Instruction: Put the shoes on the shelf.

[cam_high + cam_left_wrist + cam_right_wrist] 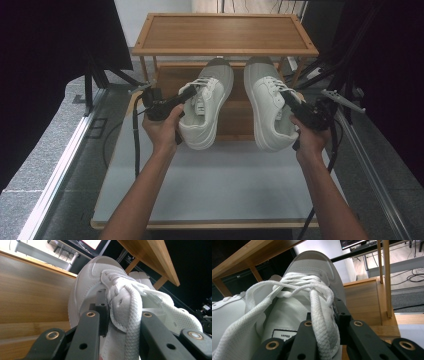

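the white shoes: your left gripper (192, 93) clamps the left shoe (207, 102), your right gripper (287, 97) the right shoe (267, 102); keep both level toward the lower shelf (235, 117).

Wooden two-tier rack (225, 32) stands at the far table edge. White tabletop (220, 185) near; grey carpet (45, 145) left.

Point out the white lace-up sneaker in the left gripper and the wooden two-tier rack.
white lace-up sneaker (212, 85), high view, on its toe cap.
wooden two-tier rack (220, 32), high view, on its top shelf.
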The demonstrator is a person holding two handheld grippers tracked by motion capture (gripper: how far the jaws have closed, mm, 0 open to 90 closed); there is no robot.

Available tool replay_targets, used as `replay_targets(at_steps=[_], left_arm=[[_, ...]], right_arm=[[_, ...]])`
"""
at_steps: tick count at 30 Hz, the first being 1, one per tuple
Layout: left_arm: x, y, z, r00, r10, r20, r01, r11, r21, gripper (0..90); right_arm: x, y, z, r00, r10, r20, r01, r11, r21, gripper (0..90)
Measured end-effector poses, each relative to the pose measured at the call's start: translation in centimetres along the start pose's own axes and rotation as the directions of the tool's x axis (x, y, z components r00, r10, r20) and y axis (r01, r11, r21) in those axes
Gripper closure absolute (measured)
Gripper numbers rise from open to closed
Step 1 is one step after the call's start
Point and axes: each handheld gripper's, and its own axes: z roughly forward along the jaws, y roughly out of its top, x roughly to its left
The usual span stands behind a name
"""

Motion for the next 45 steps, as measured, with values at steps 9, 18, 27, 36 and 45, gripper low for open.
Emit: replay_targets(at_steps=[9, 18, 27, 36, 45], left_arm=[[0.2, 0.8, 1.4, 0.9997, 0.003, -0.026, -0.004, 0.9991, -0.041, 78.9], [0.8, 0.9, 3.1, 0.9983, -0.011, -0.057, 0.008, 0.9987, -0.051, 79.0], [1.2, 1.0, 4.8, 0.9949, -0.043, -0.091, 0.036, 0.9964, -0.077, 78.9], [1.4, 1.5, 5.7, 0.9895, -0.047, -0.137, 0.034, 0.9951, -0.093, 78.6], [0.7, 1.0, 6.6, 0.9801, -0.033, -0.196, 0.01, 0.9931, -0.117, 76.9]], right_arm=[[0.8, 0.9, 2.0, 0.9996, -0.015, 0.022, 0.015, 1.0, 0.011, 82.5], [1.3, 1.2, 3.9, 0.9997, 0.014, 0.018, -0.015, 1.0, 0.018, 82.3], [1.7, 1.8, 6.2, 0.9982, 0.038, 0.047, -0.04, 0.999, 0.031, 81.9], [2.1, 1.4, 8.4, 0.9945, 0.07, 0.078, -0.073, 0.996, 0.045, 80.8], [2.9, 1.5, 10.0, 0.989, 0.082, 0.123, -0.087, 0.996, 0.035, 77.5]])
